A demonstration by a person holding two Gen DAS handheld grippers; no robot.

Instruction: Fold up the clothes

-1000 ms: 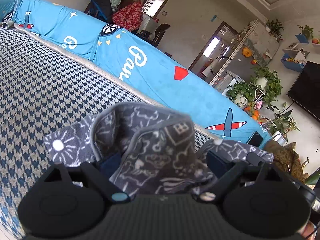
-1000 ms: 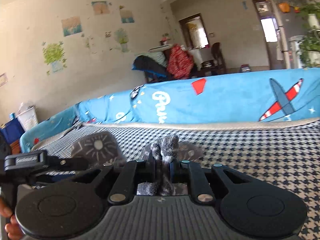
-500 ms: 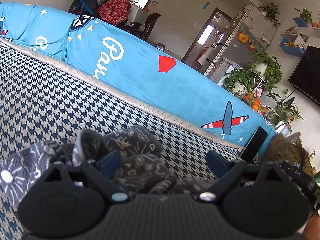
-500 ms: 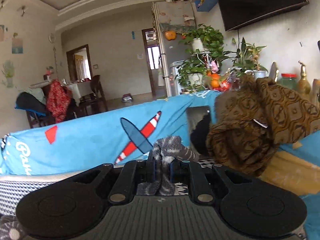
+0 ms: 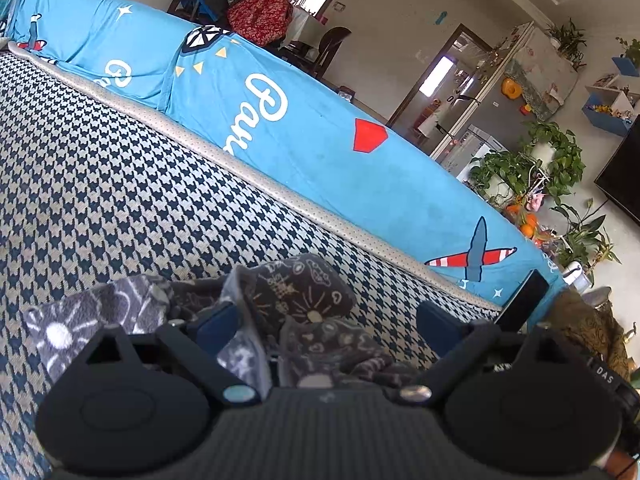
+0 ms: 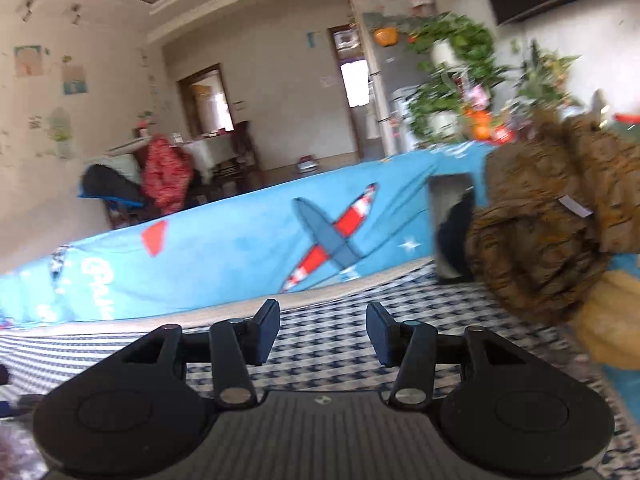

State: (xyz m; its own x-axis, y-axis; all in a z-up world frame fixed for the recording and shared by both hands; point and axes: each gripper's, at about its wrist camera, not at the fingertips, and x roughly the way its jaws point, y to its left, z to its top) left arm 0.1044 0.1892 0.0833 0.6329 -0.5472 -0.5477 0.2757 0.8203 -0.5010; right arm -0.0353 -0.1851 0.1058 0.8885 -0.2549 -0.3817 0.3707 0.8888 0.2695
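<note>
Garment (image 5: pixel 304 300) released, right gripper (image 6: pixel 323 332) fingers opening, now empty

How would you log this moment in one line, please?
left tool: open over grey garment | right tool: opening, empty | surface: houndstooth cover

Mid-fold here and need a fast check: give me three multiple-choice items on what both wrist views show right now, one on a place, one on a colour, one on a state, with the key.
1. Where does the grey patterned garment lie?
A. On the houndstooth cushion
B. On the floor
C. Over a chair

2. What colour is the sofa cover behind the cushion?
A. Green
B. Bright blue
C. White

3. What is between the right gripper's pads?
A. The grey garment
B. Nothing
C. The brown cloth

Key:
1 A, it rests bunched on the checked fabric by the left gripper.
2 B, blue with a plane print.
3 B, the jaws are opening and only the cushion shows through the gap.
</note>
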